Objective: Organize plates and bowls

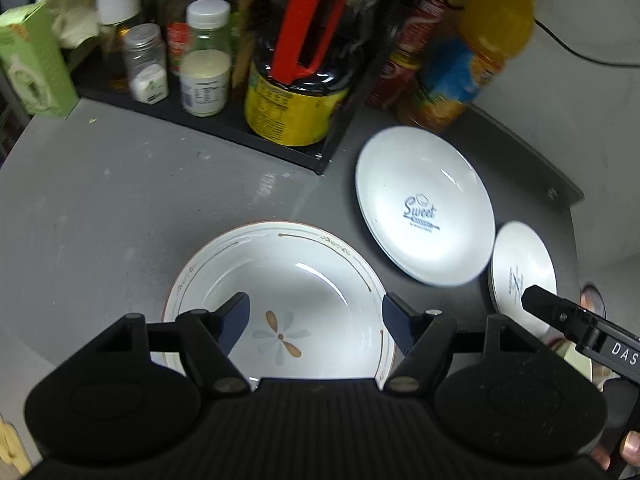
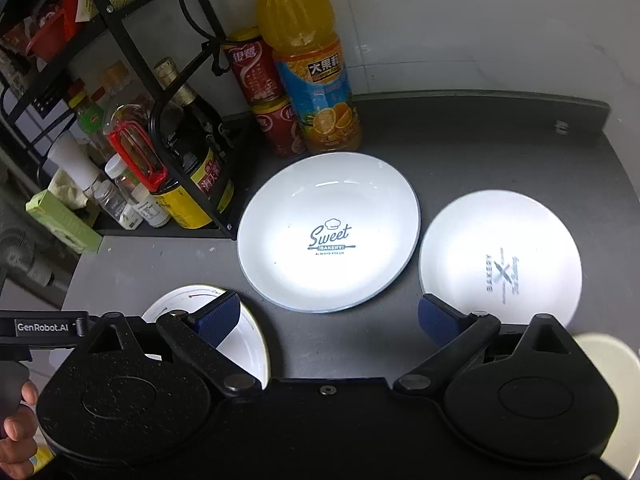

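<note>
- Left gripper (image 1: pixel 316 320) hovering right over the flower bowl (image 1: pixel 276 304), jaws spread wide, nothing between them; one finger over the bowl's inside, the other out by its right rim.
- Flower bowl sitting upright on the grey counter (image 1: pixel 100 216), near its front edge, brown squiggle trim round the rim.
- "Sweet Bakery" plate (image 2: pixel 328 232) lying flat behind and to the right of the bowl, just in front of the orange juice bottle (image 2: pixel 312 72) and the stacked red cans (image 2: pixel 264 100).
- Smaller bakery plate (image 2: pixel 500 260) just right of the Sweet one, rims nearly touching; can't tell if they actually meet.
- Right gripper (image 2: pixel 328 320) also wide open and empty, hanging above bare counter between bowl and small plate, front of the Sweet plate just ahead of it.
- Black rack (image 1: pixel 240 128) at back left, stuffed with a soy sauce jug (image 1: pixel 296 92) with red handle, spice jars, small bottles.
- Green box (image 1: pixel 32 64) off to the far left beside the rack.
- Something pale and round (image 2: pixel 612 380) poking out at the right edge behind the right gripper, too hidden to call.
</note>
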`<state>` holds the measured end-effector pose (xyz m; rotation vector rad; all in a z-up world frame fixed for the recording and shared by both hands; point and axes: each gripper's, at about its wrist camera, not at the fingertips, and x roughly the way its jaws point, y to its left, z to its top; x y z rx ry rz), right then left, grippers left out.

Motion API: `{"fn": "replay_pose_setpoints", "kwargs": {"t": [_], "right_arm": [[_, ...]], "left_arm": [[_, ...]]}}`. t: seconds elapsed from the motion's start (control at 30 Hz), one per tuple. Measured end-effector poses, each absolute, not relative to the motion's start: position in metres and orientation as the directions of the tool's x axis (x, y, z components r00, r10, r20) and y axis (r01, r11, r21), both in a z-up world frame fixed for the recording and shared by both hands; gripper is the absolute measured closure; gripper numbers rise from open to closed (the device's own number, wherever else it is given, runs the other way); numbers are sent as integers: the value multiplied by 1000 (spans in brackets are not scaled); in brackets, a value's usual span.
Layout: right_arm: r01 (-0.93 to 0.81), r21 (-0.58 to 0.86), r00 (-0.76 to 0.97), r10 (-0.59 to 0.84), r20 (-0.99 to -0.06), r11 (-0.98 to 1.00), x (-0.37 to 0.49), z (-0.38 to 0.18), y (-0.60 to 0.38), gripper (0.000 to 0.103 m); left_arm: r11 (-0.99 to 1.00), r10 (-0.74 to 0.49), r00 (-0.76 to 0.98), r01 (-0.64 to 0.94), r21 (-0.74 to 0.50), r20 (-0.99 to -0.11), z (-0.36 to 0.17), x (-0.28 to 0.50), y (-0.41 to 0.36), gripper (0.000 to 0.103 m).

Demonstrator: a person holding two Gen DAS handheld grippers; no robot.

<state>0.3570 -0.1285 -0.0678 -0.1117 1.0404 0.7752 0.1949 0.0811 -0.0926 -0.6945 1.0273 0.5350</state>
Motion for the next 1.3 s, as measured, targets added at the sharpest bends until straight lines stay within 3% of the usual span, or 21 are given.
{"fn": "replay_pose_setpoints", "kwargs": {"t": [0.37, 0.57, 0.67, 0.8, 0.97, 1.13, 1.3], "right_arm": [[-683, 268, 220, 541, -812, 679, 395, -80, -115, 8], [-700, 222, 238, 516, -823, 678, 420, -88, -104, 19], [-699, 217, 237, 507, -829, 681, 433, -95, -100, 25], [-691, 224, 229, 501, -835, 688, 450, -104, -98, 32], [-651, 273, 196, 505, -841, 708, 474, -119, -99, 45], [-579, 309, 197, 498, -845, 754, 495, -134, -102, 61], [-547, 317, 179, 478, -860, 775, 506, -150, -99, 66]], "left_arm": [[540, 140, 468, -775, -329, -872, -103, 206, 79, 32], [510, 122, 524, -762, -400, -843, -116, 225, 76, 36], [501, 118, 544, -755, -423, -831, -122, 238, 75, 41], [466, 112, 563, -757, -457, -819, -135, 252, 80, 61], [430, 99, 577, -760, -488, -811, -148, 267, 89, 72], [413, 121, 563, -778, -474, -818, -162, 277, 97, 74], [394, 105, 556, -784, -479, -824, -176, 282, 103, 79]]}}
